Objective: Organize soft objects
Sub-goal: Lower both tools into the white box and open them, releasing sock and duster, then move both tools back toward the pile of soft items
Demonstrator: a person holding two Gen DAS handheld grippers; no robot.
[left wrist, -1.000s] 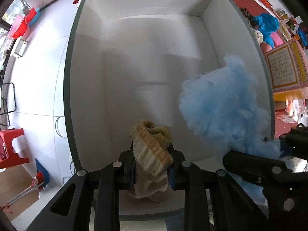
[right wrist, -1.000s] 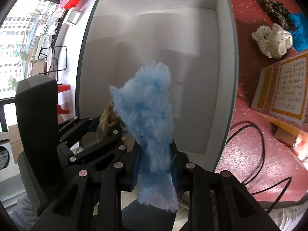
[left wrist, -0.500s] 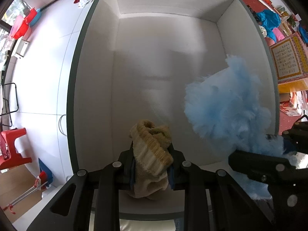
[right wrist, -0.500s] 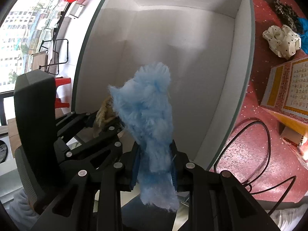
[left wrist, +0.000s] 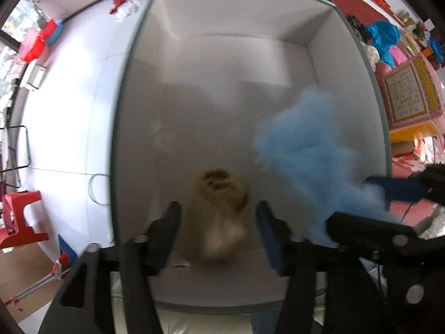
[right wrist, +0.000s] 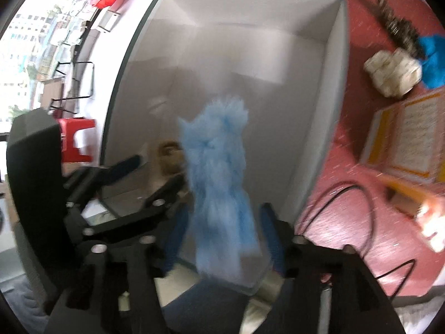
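A deep white box (left wrist: 133, 111) lies below both grippers, its inside bare. My left gripper (left wrist: 218, 220) points straight down over the box's near edge. Its jaws are opening, and a tan knitted piece (left wrist: 222, 208) hangs blurred between them, clear of both pads. In the right wrist view my right gripper (right wrist: 224, 228) is also opening. A fluffy light-blue piece (right wrist: 219, 167) stands loose between its blue pads, over the same box (right wrist: 319, 111). The blue piece (left wrist: 306, 153) sits right of the tan one. The left gripper (right wrist: 150, 172) and the tan piece (right wrist: 168, 156) show at the left.
On the red floor right of the box lie a cream dotted cloth (right wrist: 392, 72), a blue cloth (right wrist: 434, 55), a yellow-bordered printed board (right wrist: 411, 139) and a black cable (right wrist: 347, 208). A red stool (left wrist: 22, 217) stands on the white floor to the left.
Both grippers were shut on their pieces and now stand apart. The tan and the blue piece have come loose and look blurred, slipping down toward the box.
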